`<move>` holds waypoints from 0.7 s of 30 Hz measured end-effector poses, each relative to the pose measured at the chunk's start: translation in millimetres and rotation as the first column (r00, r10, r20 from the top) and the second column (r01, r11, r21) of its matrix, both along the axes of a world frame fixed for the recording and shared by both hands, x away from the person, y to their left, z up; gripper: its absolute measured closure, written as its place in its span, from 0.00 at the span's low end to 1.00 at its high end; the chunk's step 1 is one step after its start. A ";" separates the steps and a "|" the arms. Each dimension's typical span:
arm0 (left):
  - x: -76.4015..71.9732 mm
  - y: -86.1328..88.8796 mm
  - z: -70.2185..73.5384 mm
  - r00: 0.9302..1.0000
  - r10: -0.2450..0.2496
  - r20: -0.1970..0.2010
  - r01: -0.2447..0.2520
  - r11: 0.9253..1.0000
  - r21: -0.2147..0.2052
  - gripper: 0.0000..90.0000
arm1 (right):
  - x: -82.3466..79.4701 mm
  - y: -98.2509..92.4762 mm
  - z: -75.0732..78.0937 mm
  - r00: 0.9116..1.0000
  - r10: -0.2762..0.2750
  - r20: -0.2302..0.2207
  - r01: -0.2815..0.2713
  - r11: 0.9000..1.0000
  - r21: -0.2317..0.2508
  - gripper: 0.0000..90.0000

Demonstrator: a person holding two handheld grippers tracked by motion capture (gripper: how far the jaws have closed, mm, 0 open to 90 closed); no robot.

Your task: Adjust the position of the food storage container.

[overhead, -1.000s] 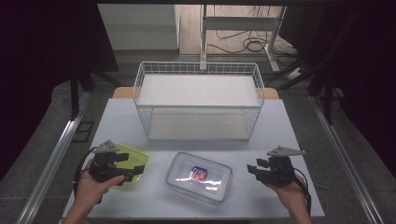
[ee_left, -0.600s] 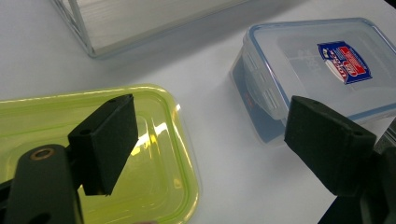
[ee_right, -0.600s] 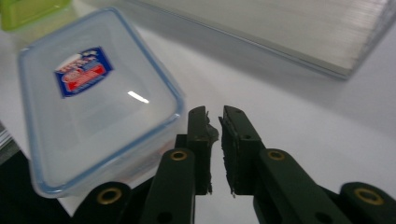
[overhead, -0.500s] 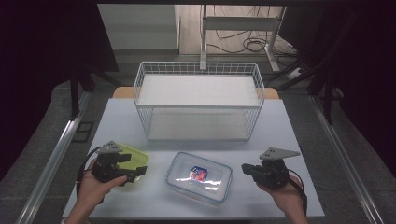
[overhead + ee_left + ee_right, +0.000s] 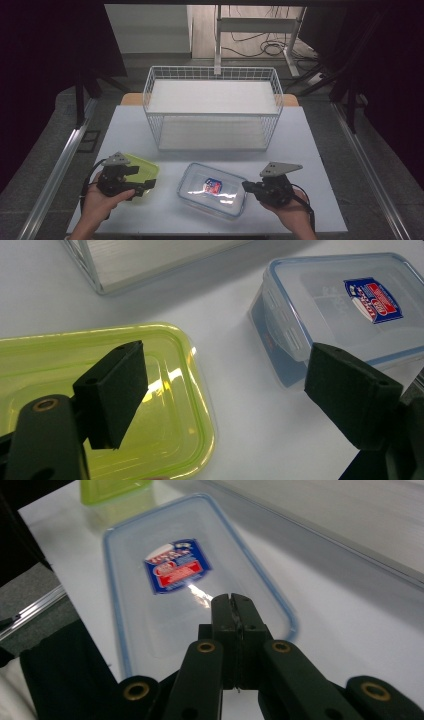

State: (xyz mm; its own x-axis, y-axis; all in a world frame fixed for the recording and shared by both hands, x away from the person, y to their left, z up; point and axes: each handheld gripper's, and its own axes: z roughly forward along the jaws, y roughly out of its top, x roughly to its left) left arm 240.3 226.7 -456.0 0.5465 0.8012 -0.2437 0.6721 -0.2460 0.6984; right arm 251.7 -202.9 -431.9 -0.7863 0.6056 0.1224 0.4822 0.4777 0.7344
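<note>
Both grippers have edged inward toward the clear rectangular plastic container with blue-rimmed lid [image 5: 213, 190]. Left gripper [image 5: 225, 390] fingers spread wide over the lime-green plastic lid [image 5: 95, 405]; right gripper [image 5: 233, 605] fingers pressed together, empty. A grasp looks imminent.

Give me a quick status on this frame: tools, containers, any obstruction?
Left tool open, over the green container. Right tool shut, empty, at the clear blue-rimmed container. Wire basket behind, apart. Nothing between tools and containers.

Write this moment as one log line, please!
left hand-held gripper: open, over green lid | right hand-held gripper: shut, over clear box
</note>
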 end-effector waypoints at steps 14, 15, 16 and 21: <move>1.1 -1.4 -3.2 1.000 -0.004 -0.007 0.004 1.000 -0.001 0.19 | -16.7 31.9 -9.4 0.991 0.126 -0.052 -0.126 0.992 -0.006 0.99; 1.1 -1.3 -3.1 1.000 -0.004 -0.007 0.004 1.000 -0.001 0.19 | -19.3 35.0 -9.3 0.989 0.140 -0.053 -0.141 0.990 -0.010 0.99; 1.0 -1.1 -3.1 1.000 -0.004 -0.007 0.004 1.000 -0.001 0.19 | -21.0 36.8 -9.1 0.988 0.147 -0.052 -0.148 0.989 -0.012 0.99; 0.4 -2.3 -2.7 1.000 -0.006 -0.006 0.006 1.000 0.000 0.19 | -31.5 47.6 -12.6 0.977 0.199 -0.076 -0.201 0.979 -0.020 0.99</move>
